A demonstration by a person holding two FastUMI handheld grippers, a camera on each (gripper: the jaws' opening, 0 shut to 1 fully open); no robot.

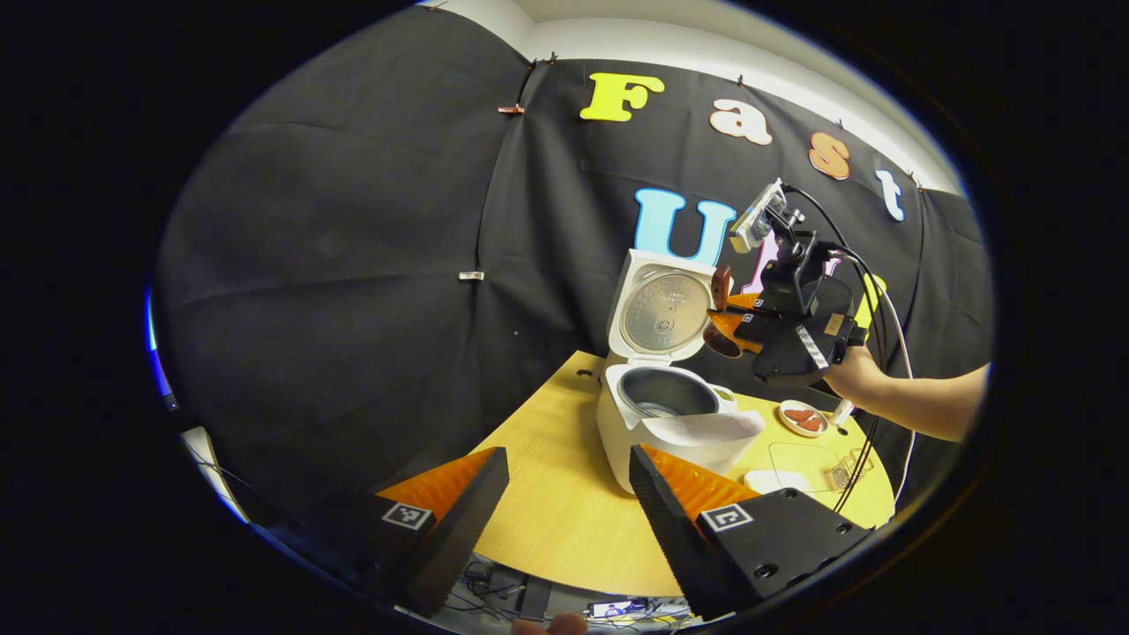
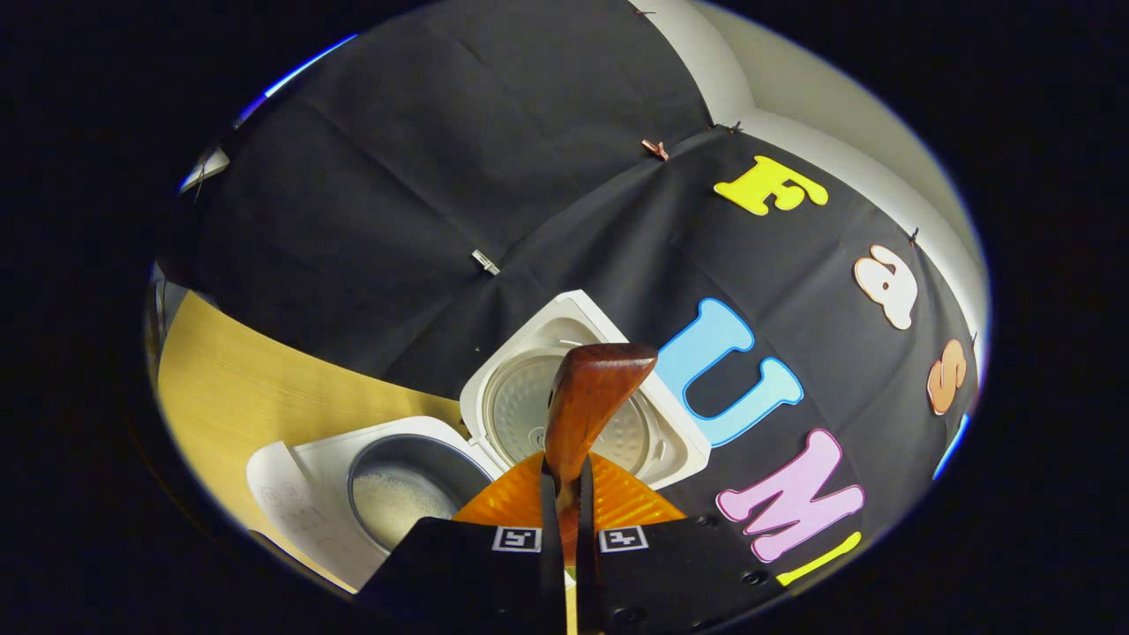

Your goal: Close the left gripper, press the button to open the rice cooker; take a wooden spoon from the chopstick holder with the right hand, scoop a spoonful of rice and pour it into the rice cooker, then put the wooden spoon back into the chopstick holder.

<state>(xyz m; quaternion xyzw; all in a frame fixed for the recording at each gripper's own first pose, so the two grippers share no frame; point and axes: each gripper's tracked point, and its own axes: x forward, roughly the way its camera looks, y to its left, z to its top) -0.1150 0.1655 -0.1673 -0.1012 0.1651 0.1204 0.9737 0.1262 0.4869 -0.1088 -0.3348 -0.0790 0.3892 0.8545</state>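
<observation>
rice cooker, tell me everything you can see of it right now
The white, boxy plastic-looking rice cooker stands on the round light wooden table, near the black cloth wall. Its hinged lid is open and upright, showing a round silvery metal inner plate. The dark grey inner pot holds a thin layer of white rice at the bottom. A control panel with faint markings faces front. Above it, the right claw grips a reddish-brown wooden spoon.

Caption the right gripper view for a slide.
Right gripper clamps the wooden spoon above the open rice cooker, rice visible inside.
</observation>
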